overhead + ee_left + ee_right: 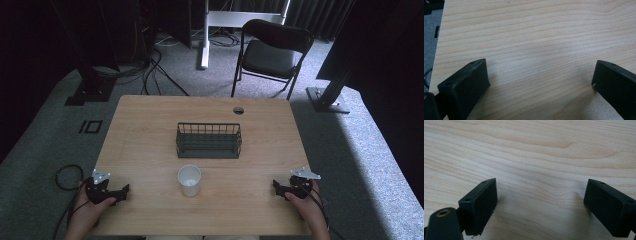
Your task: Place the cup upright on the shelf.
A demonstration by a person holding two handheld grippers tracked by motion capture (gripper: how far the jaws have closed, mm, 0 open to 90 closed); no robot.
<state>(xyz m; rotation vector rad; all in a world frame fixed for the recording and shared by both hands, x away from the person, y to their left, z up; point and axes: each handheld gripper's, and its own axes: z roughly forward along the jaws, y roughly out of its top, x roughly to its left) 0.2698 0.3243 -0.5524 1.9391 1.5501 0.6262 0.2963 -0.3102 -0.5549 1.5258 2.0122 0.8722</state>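
A white cup (189, 179) stands upright on the wooden table (150, 130), near the front middle. Behind it sits a dark wire basket (208, 140), which looks empty. My left gripper (123, 191) rests at the table's front left, held by a hand, well left of the cup. My right gripper (276, 186) rests at the front right, also in a hand. In the left gripper view the left gripper (540, 75) has its jaws spread wide over bare wood. The right gripper (541, 192) stands likewise open over bare wood in the right gripper view.
A round cable hole (238, 110) lies near the table's far edge. A black folding chair (272, 50) stands on the carpet beyond the table. Dark stands (90, 85) and cables flank the table on the floor.
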